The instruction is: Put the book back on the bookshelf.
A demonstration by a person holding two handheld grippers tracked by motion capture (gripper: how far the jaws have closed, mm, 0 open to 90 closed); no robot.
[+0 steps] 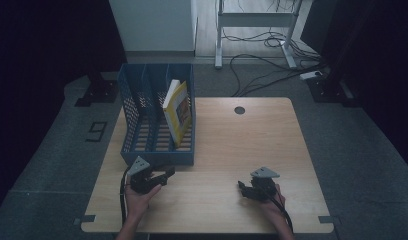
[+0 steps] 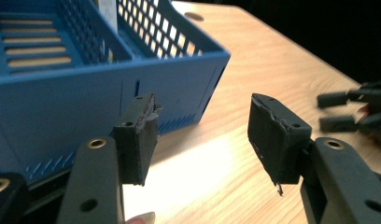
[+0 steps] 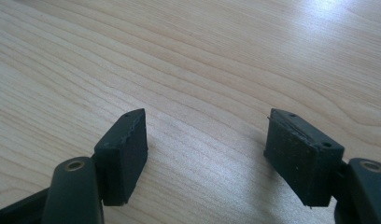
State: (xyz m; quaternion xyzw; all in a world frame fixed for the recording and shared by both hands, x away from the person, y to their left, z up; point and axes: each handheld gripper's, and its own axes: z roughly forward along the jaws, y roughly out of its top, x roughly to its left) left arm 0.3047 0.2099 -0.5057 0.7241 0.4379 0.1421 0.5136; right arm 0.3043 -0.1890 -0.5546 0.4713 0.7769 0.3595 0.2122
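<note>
A blue mesh file rack (image 1: 157,117) stands on the left half of the wooden table (image 1: 252,135). A yellow and white book (image 1: 177,112) leans in its right-hand compartment. My left gripper (image 1: 164,176) hovers just in front of the rack's near wall (image 2: 86,102), open, with nothing between its pads. My right gripper (image 1: 243,189) rests low over the bare tabletop (image 3: 202,70) near the front right, open and empty. In the left gripper view the right gripper (image 2: 352,112) appears blurred at the far right edge.
A round cable hole (image 1: 239,110) sits at the table's back middle. Behind the table on the floor stand a white desk frame (image 1: 257,30) and loose cables (image 1: 272,65). Black stands flank the table at left and right.
</note>
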